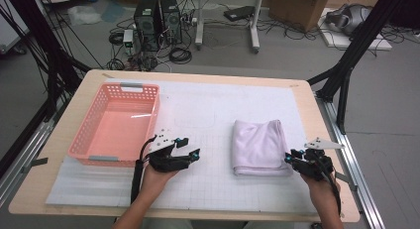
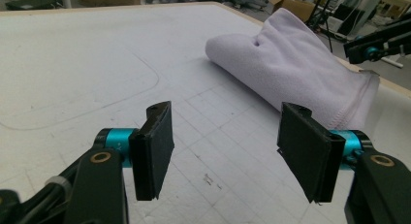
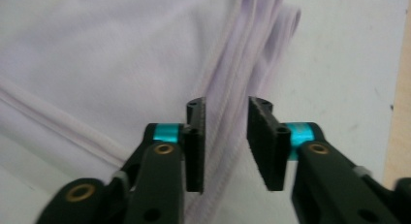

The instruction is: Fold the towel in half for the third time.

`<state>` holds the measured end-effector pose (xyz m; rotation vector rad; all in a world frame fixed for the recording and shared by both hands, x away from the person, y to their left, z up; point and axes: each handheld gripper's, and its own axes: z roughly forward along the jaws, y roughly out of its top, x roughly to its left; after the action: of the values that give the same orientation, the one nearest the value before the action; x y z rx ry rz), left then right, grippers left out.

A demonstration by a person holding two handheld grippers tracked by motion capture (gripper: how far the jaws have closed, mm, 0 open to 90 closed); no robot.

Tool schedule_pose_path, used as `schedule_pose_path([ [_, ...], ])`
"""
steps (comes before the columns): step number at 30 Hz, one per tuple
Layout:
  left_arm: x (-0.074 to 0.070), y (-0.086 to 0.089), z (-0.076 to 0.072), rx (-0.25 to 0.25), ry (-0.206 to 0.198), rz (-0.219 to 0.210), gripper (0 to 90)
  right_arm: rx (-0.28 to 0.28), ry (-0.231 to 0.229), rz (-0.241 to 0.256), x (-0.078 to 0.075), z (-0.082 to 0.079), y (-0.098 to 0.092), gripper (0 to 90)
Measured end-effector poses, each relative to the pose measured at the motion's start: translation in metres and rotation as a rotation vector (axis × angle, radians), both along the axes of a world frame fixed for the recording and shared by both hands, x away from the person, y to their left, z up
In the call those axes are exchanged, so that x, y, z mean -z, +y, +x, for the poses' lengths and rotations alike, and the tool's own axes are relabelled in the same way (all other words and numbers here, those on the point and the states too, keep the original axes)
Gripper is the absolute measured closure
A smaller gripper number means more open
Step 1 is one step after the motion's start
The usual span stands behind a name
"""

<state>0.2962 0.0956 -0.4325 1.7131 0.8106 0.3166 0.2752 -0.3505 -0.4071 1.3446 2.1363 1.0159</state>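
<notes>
On the counter (image 1: 317, 140) we see a white gridded mat (image 1: 208, 189) covering most of the wooden top. At the mat's left side stands a pink slotted basket (image 1: 89, 124); we see nothing inside it, only its bare pink floor. Right of the middle lies a folded pale lilac towel (image 1: 260, 145), flat on the mat and well apart from the basket, with its stitched, layered edges toward the right.

Our left hand-held gripper (image 1: 190, 148) hangs just beside the basket's near right corner, pointing toward the towel. In the left gripper view its jaws stand wide apart with nothing between them, only the gridded mat below, and the towel (image 2: 300, 69) lies farther off ahead.

Our right hand-held gripper (image 1: 289, 156) sits at the towel's near right corner. In the right gripper view its jaws are parted by a narrow gap and straddle the towel's hemmed edge (image 3: 228, 88); the pads are not pressed on the cloth, and we cannot tell whether they touch it.
</notes>
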Motion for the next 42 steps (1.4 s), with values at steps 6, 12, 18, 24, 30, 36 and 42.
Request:
schedule_pose_path([
  [6, 0.001, 0.002, 0.0, -0.005, 0.003, 0.003, 37.1, -0.026, -0.023, 0.07, -0.007, 0.005, 0.013, 62.8],
  [12, 0.002, 0.001, -0.002, -0.003, 0.007, 0.009, 37.2, -0.055, 0.111, 0.038, 0.018, 0.018, 0.017, 86.4],
  [18, 0.002, 0.002, -0.002, -0.008, 0.009, 0.01, 37.2, 0.007, 0.12, -0.054, 0.001, 0.002, 0.002, 86.8],
  [24, 0.002, 0.004, -0.002, -0.015, 0.009, 0.006, 37.2, 0.014, 0.054, -0.007, -0.003, 0.005, 0.002, 60.4],
  [30, 0.002, 0.005, -0.002, -0.015, 0.014, 0.004, 37.2, 0.025, 0.103, 0.049, 0.013, 0.026, 0.008, 55.2],
  [36, 0.003, 0.005, -0.001, -0.019, 0.015, 0.008, 37.2, -0.025, 0.055, 0.009, 0.005, 0.02, 0.012, 80.8],
  [42, 0.003, 0.004, -0.002, -0.02, 0.017, 0.007, 37.2, 0.034, 0.122, -0.08, -0.002, 0.014, 0.004, 72.6],
])
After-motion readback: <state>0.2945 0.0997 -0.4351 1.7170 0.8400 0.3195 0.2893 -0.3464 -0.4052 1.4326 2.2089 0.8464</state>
